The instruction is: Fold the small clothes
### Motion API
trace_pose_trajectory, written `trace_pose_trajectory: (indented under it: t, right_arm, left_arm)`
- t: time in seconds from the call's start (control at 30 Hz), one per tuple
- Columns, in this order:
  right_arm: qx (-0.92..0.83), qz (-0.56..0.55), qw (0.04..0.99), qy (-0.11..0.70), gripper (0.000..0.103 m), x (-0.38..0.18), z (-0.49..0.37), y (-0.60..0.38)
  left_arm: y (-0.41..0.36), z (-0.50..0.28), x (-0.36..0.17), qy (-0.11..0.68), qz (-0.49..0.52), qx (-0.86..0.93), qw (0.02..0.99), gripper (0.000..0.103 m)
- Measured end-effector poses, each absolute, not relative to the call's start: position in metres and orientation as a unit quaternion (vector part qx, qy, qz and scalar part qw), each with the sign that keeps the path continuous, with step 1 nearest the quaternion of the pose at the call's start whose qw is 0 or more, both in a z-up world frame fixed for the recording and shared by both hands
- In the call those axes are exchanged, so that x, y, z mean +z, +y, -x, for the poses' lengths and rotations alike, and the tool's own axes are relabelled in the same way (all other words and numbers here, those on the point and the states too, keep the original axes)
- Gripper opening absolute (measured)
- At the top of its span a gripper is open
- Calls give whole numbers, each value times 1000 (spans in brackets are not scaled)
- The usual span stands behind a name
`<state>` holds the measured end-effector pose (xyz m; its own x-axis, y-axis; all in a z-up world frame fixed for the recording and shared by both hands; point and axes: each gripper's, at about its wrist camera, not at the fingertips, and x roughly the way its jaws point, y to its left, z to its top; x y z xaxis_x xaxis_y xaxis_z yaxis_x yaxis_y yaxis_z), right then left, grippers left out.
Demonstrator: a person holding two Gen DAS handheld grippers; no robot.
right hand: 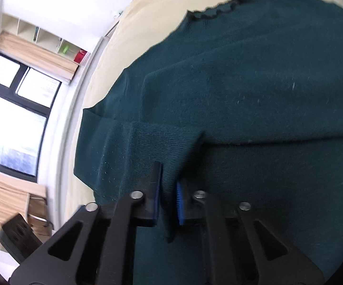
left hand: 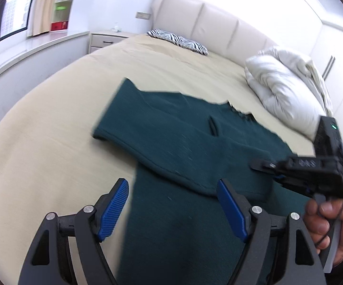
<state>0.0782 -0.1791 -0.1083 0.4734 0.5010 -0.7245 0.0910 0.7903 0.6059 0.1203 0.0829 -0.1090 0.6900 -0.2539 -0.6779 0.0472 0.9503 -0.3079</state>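
**One green sweater, two grippers, one of them pinching it**

So you've got exactly one piece of clothing here: a dark green knit sweater point(left hand: 188, 128) spread on the beige bed cover point(left hand: 40, 130), with a sleeve folded across the body and the little ruffled neckline pointing toward the headboard point(left hand: 219, 21). It lies roughly mid-bed, its lower part running right under your left gripper.

Two grippers, counted. Your left gripper point(left hand: 171, 206) has its fingers spread wide, blue pads facing each other with nothing clamped between them; the sweater lies below and ahead of them, and the left pad sits over bare bed cover while the right one is over the knit. Your right gripper point(right hand: 168, 190) is pressed nearly together on a fold of the sweater, with a ridge of the green fabric pinched up between the two pads (you can see the cloth bunch and hang down through the gap). In the left wrist view that same right gripper shows at the right edge over the sweater, with your right hand point(left hand: 333, 228) wrapped around its handle.

Further out: two zebra-print pillows point(left hand: 178, 40) up by the headboard, one white puffy duvet point(left hand: 283, 90) bundled at the right side, one nightstand point(left hand: 107, 39), and a window point(right hand: 12, 109) with beige curtains (blurry, fisheye does its thing).
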Motion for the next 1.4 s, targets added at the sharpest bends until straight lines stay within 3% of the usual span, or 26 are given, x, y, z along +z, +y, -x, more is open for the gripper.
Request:
trace_pose_trajectory:
  t: [0.33,0.6,0.77,0.83,0.93,1.07,1.2,1.3,1.4]
  right_arm:
    - [113,-185,875,434,7,-29,-80,-217]
    - [57,-197,858,470,7,-70,-99,-297]
    - [70,-191,874,442,7,-70,-93,-302]
    - [73,-174,887,422,7,-62,-90,-302]
    - [69,-167,895,407,7,-56,-93,-303]
    - [53,-184,888,418,7,-65,-100,-311]
    - [38,-218,860,460,7,-103,-107,-324]
    - [40,-269,851,449,6,-114,-105,-335]
    - [32,-247,857,451,6,-106,-105,-328]
  left_arm:
    - [142,-170,-85,365,169,-27,915,79]
    - [121,-250,-100,408,114,-19,906,81]
    - [95,-294,-112,435,68,-11,898,81]
    - [84,-307,-119,445,47,-6,894,77]
    - [78,-320,-136,468,46,-3,882,56]
    - [76,-318,-147,456,37,1,889,52]
    - [75,-315,-151,450,30,-8,892,30]
    - [75,-316,-152,450,28,-12,892,25]
    - [76,-315,-152,448,32,-13,893,24]
